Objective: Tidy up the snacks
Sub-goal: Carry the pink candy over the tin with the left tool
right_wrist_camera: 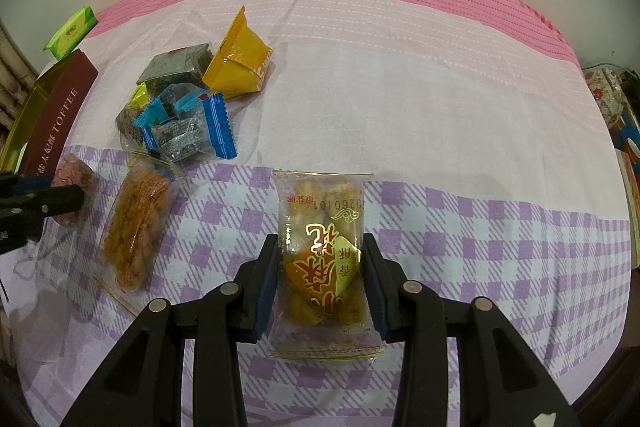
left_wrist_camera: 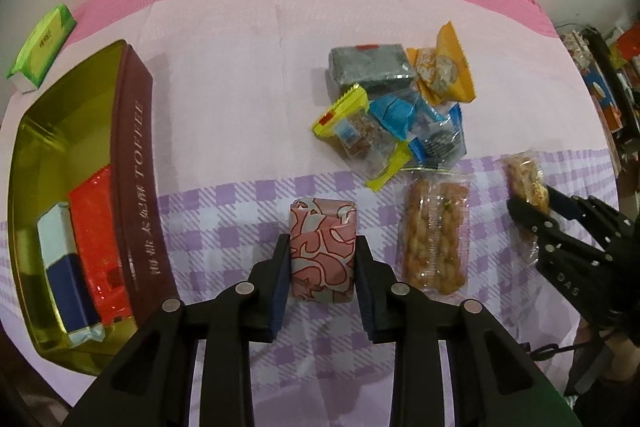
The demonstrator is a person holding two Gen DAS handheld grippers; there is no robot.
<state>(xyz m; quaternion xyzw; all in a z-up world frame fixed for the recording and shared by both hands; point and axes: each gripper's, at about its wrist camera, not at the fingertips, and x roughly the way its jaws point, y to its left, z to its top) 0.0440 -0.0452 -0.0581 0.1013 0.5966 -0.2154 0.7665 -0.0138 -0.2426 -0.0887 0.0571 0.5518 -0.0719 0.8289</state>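
Note:
My left gripper is shut on a pink patterned snack pack, its pads against both sides. The gold toffee tin lies open to its left and holds a red pack and a white-and-blue pack. My right gripper is shut on a clear pack of golden fried snacks with red and gold print. It also shows in the left wrist view at the far right. A clear pack of twisted fried dough lies between the two grippers.
A pile of small snack packs, grey, yellow, blue and orange, lies on the pink cloth beyond the grippers. A green tissue pack sits at the far left behind the tin. Cluttered shelves stand off the right edge.

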